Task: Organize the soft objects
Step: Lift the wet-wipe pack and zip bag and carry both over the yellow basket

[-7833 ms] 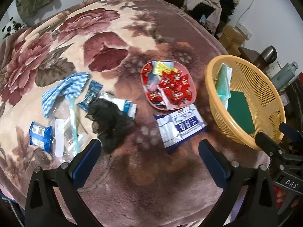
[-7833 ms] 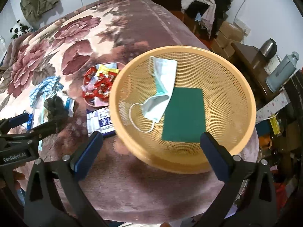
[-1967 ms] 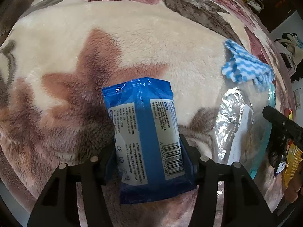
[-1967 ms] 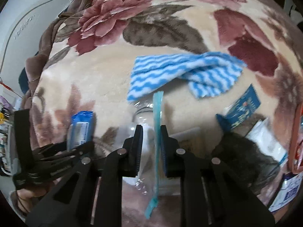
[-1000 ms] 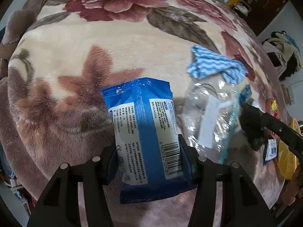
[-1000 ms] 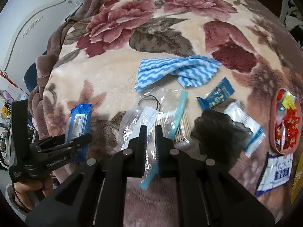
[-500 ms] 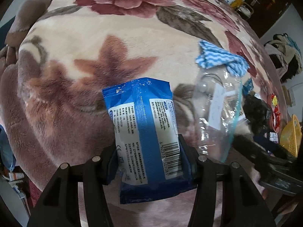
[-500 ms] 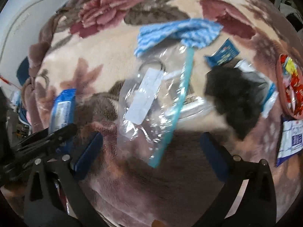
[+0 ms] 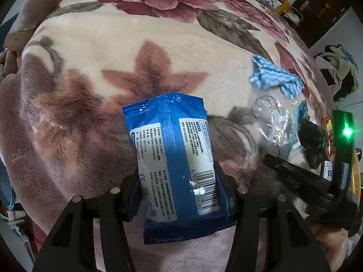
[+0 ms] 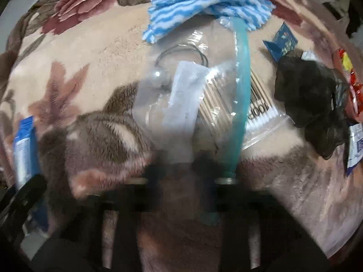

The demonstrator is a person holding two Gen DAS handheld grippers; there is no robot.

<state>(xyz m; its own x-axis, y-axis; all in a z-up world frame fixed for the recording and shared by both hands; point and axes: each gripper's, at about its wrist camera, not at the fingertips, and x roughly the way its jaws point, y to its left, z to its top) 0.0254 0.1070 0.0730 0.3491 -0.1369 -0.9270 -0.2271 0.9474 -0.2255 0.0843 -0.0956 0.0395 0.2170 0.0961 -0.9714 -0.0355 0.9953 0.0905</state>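
The left tongs [image 9: 179,188] are gripping a blue wet-wipe packet [image 9: 174,158] by its lower half, both pads pressing its sides, the packet hanging just above a floral plush blanket [image 9: 113,56] that is covering the surface below; its label and barcode are facing the camera. To the right in that view, a blue-and-white striped cloth [image 9: 275,80] is lying crumpled on the blanket, and below it a clear zip bag [image 9: 275,124] with a teal seal is resting beside a black mesh bundle [image 9: 314,139]. The right tongs [image 10: 183,165], blurred in their own view, have just been closing and are now drawn nearly together at the near end of the clear zip bag [image 10: 181,97]; whether the plastic is pinched between them cannot be told through the blur. A pack of cotton swabs [image 10: 256,108] is lying under the bag's right edge; a small blue sachet [image 10: 281,42] is sitting near the black mesh bundle [image 10: 310,99]; red sweets [image 10: 355,83] are showing at the far right.
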